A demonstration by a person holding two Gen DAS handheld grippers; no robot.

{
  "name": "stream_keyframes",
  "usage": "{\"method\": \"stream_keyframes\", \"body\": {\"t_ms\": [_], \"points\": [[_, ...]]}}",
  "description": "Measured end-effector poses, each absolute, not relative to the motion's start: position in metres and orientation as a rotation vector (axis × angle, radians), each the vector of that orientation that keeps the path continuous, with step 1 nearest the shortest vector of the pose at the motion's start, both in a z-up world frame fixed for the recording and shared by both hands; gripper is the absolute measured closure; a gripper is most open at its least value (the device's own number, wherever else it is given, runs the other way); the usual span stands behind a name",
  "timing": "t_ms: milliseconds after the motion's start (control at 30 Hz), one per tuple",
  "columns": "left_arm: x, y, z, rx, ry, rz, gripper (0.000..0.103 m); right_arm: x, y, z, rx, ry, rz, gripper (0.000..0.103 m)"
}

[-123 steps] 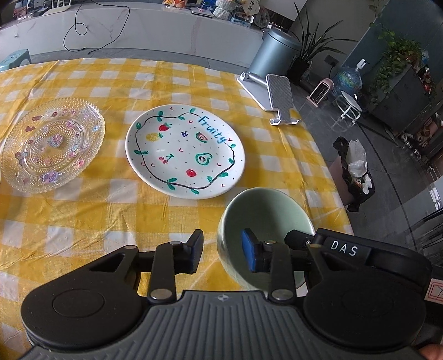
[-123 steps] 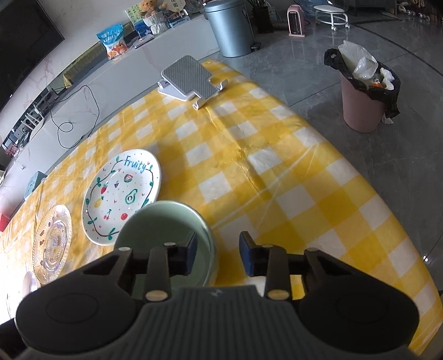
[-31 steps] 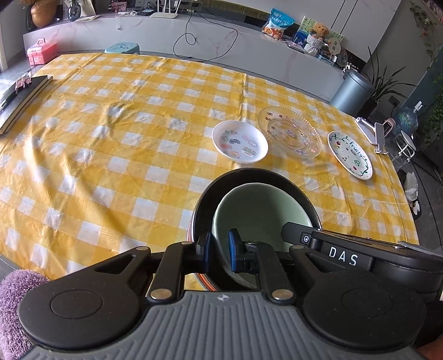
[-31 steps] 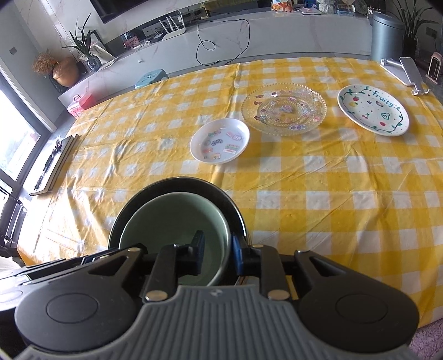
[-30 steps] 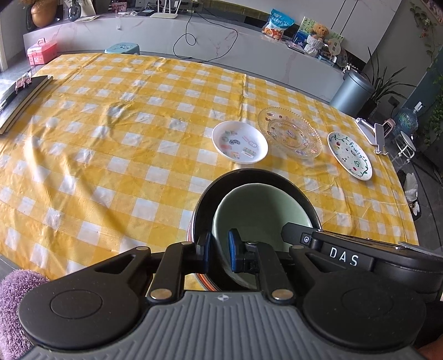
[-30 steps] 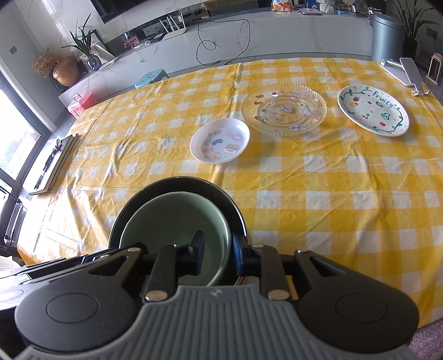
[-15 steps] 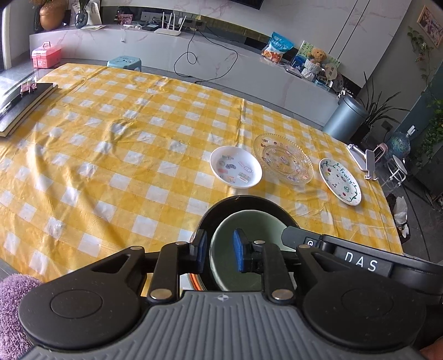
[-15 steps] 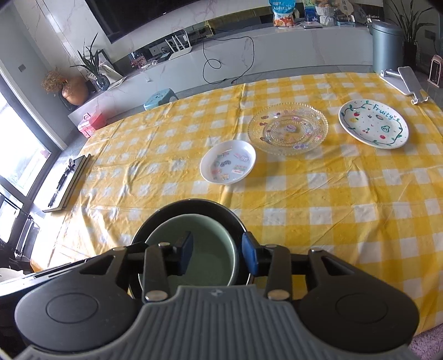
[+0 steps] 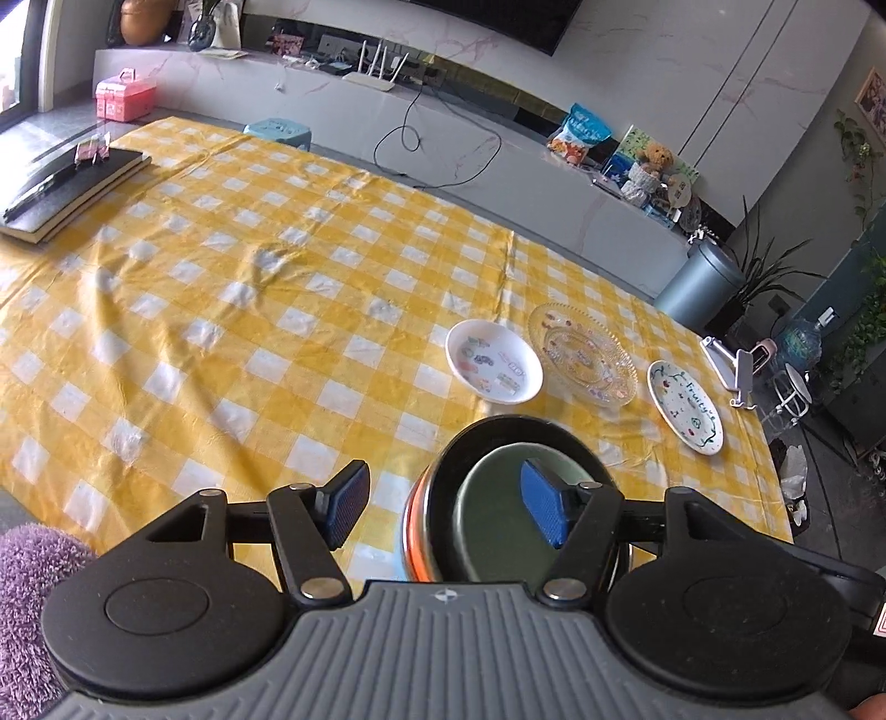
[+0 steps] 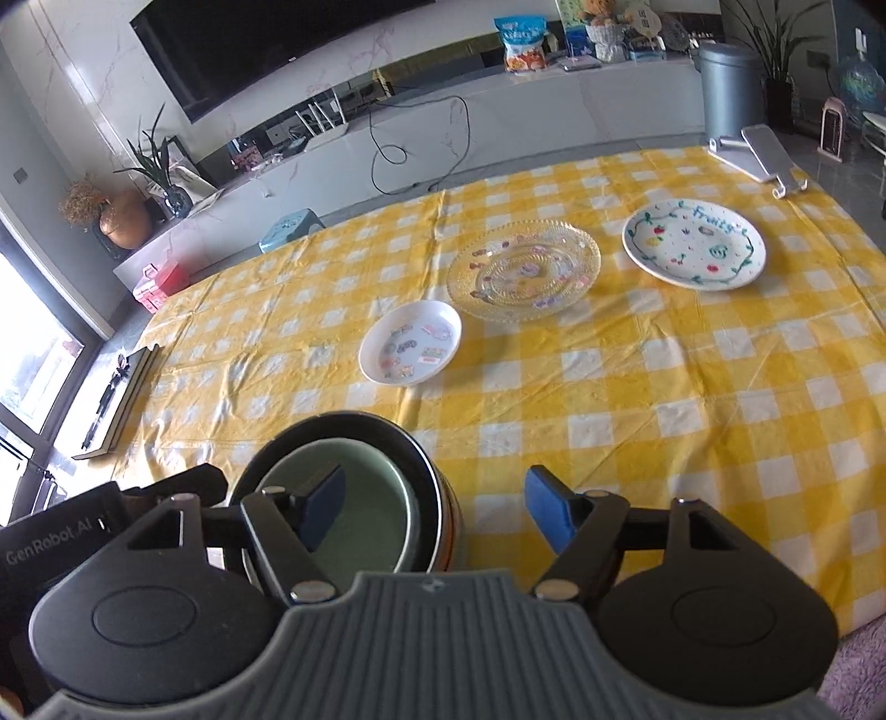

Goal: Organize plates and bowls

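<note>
From the left wrist, we see our left gripper [image 9: 440, 509] with its ribbed blue pads spread wide, holding nothing. Just below it the matte green bowl [image 9: 498, 526] sits nested in a glossy black bowl [image 9: 498, 429] with an orange outer wall, near the table's front edge. Farther off lie a small white sticker-covered dish [image 9: 494, 360], a ridged clear glass plate [image 9: 581, 354] and a white plate lettered "Fruity" [image 9: 685, 407], all on the wrinkled yellow checked cloth [image 9: 249, 310].

From the right wrist, our right gripper [image 10: 434, 508] is likewise spread and empty, above the nested bowls' right rim. A marble-look ledge [image 10: 498, 105] and a dark screen [image 10: 249, 44] back the room.
</note>
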State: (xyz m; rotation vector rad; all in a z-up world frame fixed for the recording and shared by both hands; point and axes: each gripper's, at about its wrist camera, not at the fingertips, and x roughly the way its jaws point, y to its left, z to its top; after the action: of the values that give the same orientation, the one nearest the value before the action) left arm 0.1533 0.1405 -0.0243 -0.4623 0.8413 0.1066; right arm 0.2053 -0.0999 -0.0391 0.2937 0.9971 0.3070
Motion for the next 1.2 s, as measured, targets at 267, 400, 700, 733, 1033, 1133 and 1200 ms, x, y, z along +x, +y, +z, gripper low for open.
{"method": "stream_keyframes", "body": {"t_ms": [267, 400, 700, 733, 1033, 1133, 1200], "points": [[0.158, 0.155, -0.058, -0.623, 0.964, 0.044, 0.038, 0.210, -0.096, -0.076, 0.408, 1.145, 0.333, 0.031], [0.159, 0.155, -0.064, -0.640, 0.974, 0.032, 0.059, 0.212, -0.094, -0.085, 0.462, 1.171, 0.354, 0.046], [0.171, 0.158, -0.063, -0.618, 0.958, 0.045, 0.063, 0.226, -0.089, -0.084, 0.454, 1.163, 0.336, 0.063], [0.173, 0.159, -0.062, -0.614, 0.955, 0.047, 0.063, 0.228, -0.087, -0.084, 0.452, 1.160, 0.336, 0.063], [0.196, 0.171, -0.057, -0.599, 0.950, 0.074, 0.066, 0.254, -0.070, -0.084, 0.441, 1.159, 0.337, 0.063], [0.200, 0.172, -0.057, -0.584, 0.955, 0.076, 0.066, 0.259, -0.067, -0.084, 0.435, 1.163, 0.345, 0.063], [0.201, 0.171, -0.056, -0.576, 0.956, 0.072, 0.065, 0.260, -0.066, -0.084, 0.430, 1.163, 0.358, 0.061]]}}
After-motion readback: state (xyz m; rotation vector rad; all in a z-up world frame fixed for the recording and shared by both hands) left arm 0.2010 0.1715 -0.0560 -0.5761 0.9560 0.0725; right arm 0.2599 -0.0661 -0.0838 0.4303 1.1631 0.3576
